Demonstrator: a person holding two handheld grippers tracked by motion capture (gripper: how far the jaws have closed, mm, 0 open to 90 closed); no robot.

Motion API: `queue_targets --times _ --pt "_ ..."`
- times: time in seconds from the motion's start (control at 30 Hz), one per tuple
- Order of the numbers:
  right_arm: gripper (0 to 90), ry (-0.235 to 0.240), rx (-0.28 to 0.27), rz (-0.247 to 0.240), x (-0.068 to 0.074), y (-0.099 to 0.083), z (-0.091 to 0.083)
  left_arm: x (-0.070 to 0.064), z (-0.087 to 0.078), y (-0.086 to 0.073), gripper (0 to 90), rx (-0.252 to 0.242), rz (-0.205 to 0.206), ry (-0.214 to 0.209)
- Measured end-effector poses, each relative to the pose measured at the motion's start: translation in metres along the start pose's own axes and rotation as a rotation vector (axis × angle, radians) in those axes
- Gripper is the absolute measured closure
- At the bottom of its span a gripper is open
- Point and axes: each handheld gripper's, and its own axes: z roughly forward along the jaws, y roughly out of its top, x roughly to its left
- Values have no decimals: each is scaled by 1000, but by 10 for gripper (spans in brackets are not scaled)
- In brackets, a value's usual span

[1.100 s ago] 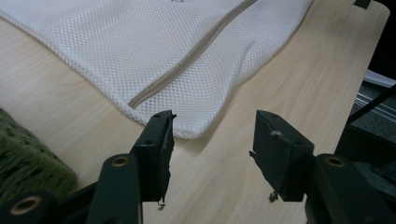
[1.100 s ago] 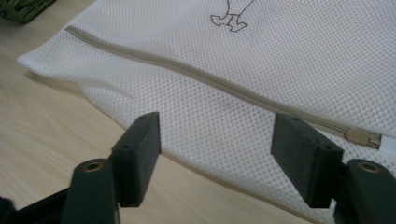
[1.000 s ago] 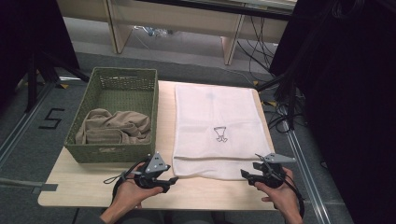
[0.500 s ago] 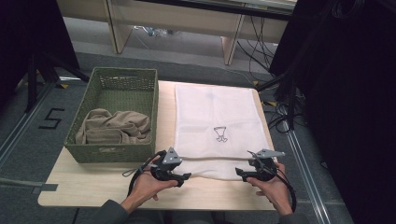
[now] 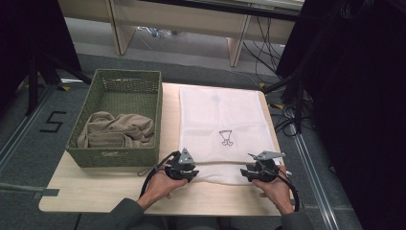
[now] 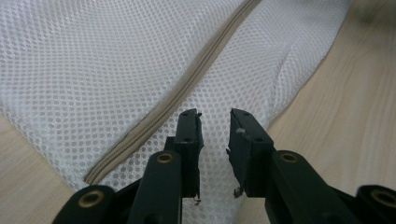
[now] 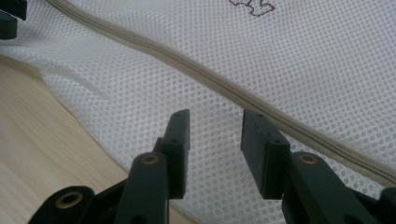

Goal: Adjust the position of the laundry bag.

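A white mesh bag lies flat on the right half of the desk, and its near end with the zipper reaches close to the desk's near edge. A green basket with a tan cloth in it stands at the desk's left edge. The step looks like a grab at the bag's near end, one tool on each side. To do it well, each tool should go low, take just the top mesh near the zipper, and both should close at the same time so the bag does not bunch. The left tool hangs just over the mesh, jaws a little apart, pinching nothing. The right tool is spread wider, also holding nothing. Both hands come in low from the near edge, the left hand and right hand level, tools tipped forward and down.
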Motion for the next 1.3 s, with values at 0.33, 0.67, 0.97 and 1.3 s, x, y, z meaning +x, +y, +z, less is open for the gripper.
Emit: queue_targets --times 0.33,0.67,0.97,1.3 --pt "826 19 64 -65 2 3 18 2 3 -6 833 54 0 -4" --pt "878 11 79 -96 7 8 26 1 -1 -10 847 71 25 -4" --pt "880 39 95 -135 21 12 29 6 -14 -19 854 101 28 7" --pt "880 74 125 -204 40 12 28 2 -32 -32 857 132 48 -1"
